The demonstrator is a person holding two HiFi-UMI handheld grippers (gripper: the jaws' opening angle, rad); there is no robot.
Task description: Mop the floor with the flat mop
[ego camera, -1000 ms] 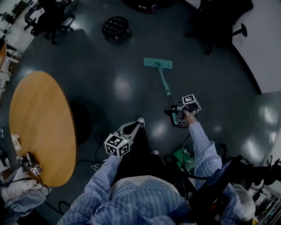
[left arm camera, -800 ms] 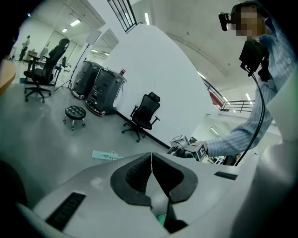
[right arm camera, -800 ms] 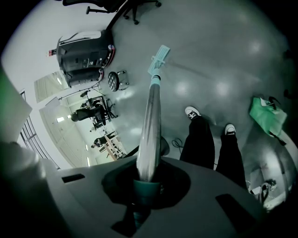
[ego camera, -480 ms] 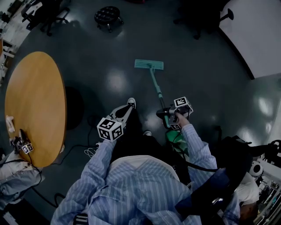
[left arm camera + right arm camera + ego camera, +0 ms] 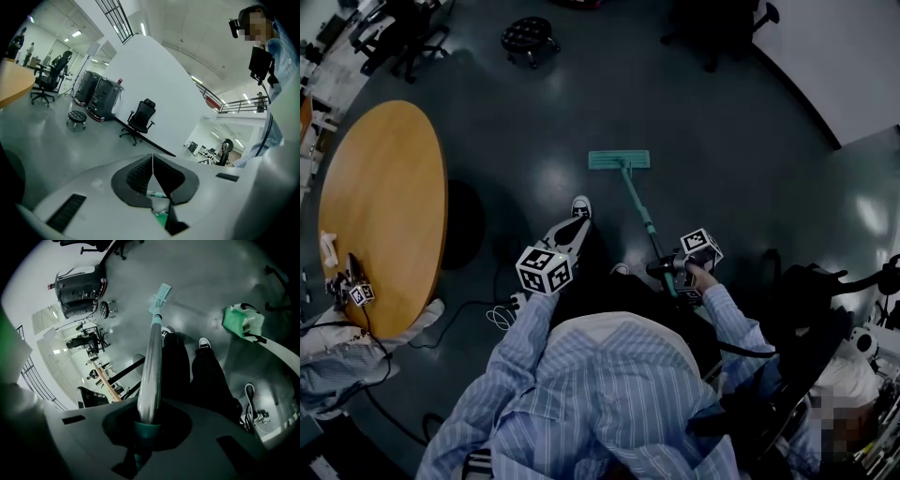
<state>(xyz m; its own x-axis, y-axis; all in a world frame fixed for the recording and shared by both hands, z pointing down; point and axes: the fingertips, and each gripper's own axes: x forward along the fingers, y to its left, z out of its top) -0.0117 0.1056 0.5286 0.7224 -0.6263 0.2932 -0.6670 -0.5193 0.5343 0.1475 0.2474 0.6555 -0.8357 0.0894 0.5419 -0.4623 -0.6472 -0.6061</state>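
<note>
The flat mop has a teal head (image 5: 619,159) lying flat on the dark floor ahead of the person's feet. Its handle (image 5: 642,217) slopes back to my right gripper (image 5: 666,267), which is shut on the handle near its upper end. In the right gripper view the silvery handle (image 5: 152,366) runs from between the jaws down to the mop head (image 5: 161,296). My left gripper (image 5: 577,227) hovers above the person's left shoe, away from the mop. In the left gripper view its pads (image 5: 140,174) meet with nothing between them, and my left gripper (image 5: 152,159) points out across the room.
A round wooden table (image 5: 384,206) stands to the left, with a small marker cube (image 5: 362,293) on its near edge. A black stool (image 5: 530,37) and office chairs (image 5: 403,33) stand farther off. Cables (image 5: 508,309) lie by the feet. A green bag (image 5: 241,319) sits on the floor.
The mop head has slid back toward the person's feet, and my right gripper has drawn back with the handle. The left gripper stays shut and empty.
</note>
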